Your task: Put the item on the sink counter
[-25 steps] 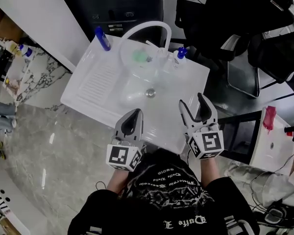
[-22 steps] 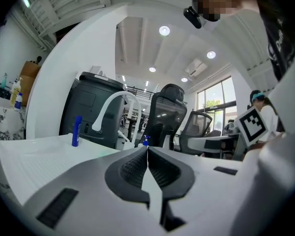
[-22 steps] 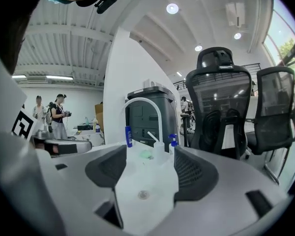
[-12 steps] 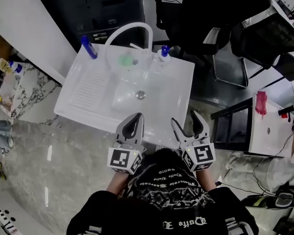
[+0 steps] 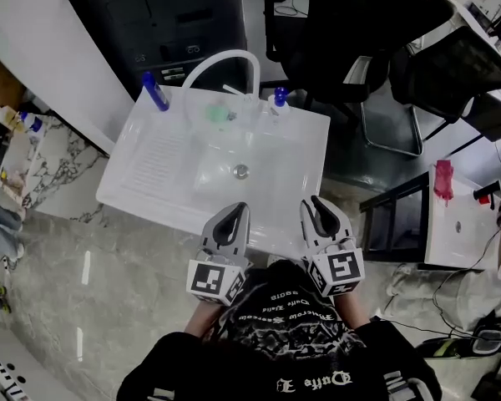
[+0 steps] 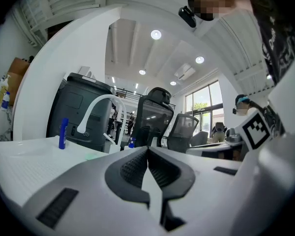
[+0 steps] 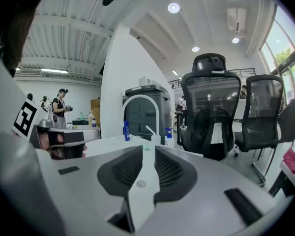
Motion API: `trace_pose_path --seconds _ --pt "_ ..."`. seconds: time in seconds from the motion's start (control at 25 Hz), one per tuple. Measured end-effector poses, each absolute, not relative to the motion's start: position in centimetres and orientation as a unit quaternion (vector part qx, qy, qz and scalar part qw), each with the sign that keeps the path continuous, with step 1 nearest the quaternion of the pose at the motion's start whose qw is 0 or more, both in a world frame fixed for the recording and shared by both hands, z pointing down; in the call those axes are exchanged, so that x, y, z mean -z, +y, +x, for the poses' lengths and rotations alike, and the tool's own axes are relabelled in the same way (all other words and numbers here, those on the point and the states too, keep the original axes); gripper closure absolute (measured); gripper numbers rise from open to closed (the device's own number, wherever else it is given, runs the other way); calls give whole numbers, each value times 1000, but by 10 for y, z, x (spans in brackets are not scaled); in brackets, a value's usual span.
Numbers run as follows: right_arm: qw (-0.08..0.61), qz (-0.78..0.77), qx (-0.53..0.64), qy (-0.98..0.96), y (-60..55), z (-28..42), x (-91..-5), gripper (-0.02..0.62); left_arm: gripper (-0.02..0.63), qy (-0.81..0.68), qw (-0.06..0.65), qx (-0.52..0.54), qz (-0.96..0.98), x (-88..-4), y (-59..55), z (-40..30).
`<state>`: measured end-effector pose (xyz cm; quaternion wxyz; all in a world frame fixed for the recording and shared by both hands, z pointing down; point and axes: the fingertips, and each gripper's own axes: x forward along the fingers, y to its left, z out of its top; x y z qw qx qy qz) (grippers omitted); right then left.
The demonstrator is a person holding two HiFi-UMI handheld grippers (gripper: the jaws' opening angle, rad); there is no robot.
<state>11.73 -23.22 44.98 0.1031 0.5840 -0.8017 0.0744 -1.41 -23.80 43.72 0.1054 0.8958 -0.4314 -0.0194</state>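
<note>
The white sink counter [image 5: 150,153] carries a curved white faucet [image 5: 225,61], an upright blue tube [image 5: 155,91] at its back left corner, a green object [image 5: 216,114] and a blue-topped pump bottle [image 5: 277,100]. My left gripper [image 5: 234,210] is shut and empty at the counter's front edge; its tips meet [image 6: 147,150]. My right gripper [image 5: 315,203] hovers beside it at the front right. Its jaws have just been closing, and a narrow gap remains with nothing between them [image 7: 148,149]. The tube [image 7: 126,130] and pump bottle [image 7: 168,137] stand far ahead of both grippers.
The basin drain [image 5: 241,171] lies mid-counter. A dark machine [image 5: 184,15] stands behind the sink, with black office chairs [image 5: 451,65] to the right. A small white table [image 5: 459,241] with a pink item [image 5: 443,180] is at the far right. A person [image 7: 60,104] stands in the distance.
Both grippers have drawn back toward the counter's front edge. The right gripper's wide jaws have narrowed to a small gap. The left gripper stays shut.
</note>
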Motion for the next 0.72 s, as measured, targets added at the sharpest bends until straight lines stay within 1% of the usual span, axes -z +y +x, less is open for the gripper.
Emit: trace_pose_path --seconds 0.08,0.16,0.28,0.4,0.72 --pt "105 594 -70 -795 -235 121 -447 567 598 -434 111 24 894 -437 -239 -15" --pt "103 601 -68 -790 -236 124 -445 595 600 -436 105 21 894 -434 -239 -13" --pt "95 603 -71 -789 -234 127 -445 597 598 -436 92 12 895 -433 -234 -10" --pt "83 602 -82 -790 -235 129 -446 597 598 -435 100 13 895 -436 -232 -9" --pt "81 609 -77 -785 -235 141 -443 597 598 -434 107 17 894 -438 -230 -2"
